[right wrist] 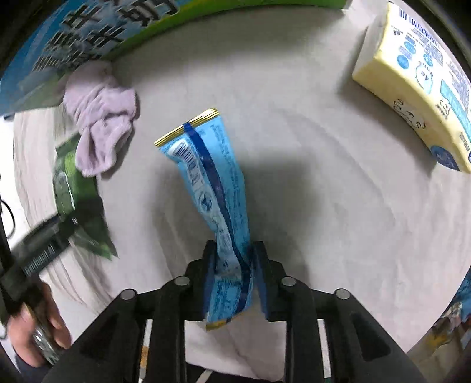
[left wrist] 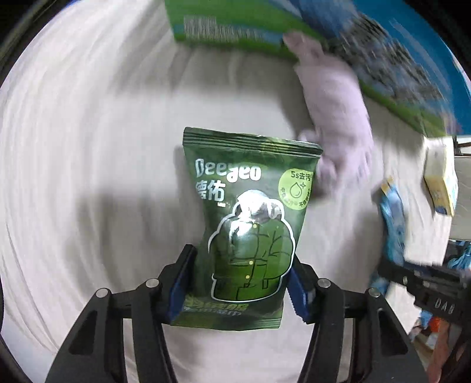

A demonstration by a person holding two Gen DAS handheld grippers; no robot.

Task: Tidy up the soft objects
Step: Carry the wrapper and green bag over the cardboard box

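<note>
My left gripper is shut on a dark green wipes pack and holds it above the pale cloth-covered table. My right gripper is shut on a light blue packet with a gold-edged top, squeezed narrow between the pads. A lilac cloth lies crumpled on the table beyond the green pack; it also shows in the right wrist view at the left. The green pack and the left gripper show blurred at the left of the right wrist view.
A green and blue carton stands at the far edge, also in the right wrist view. A yellow tissue pack lies at the right, also seen small in the left wrist view. The right gripper shows at the left view's right edge.
</note>
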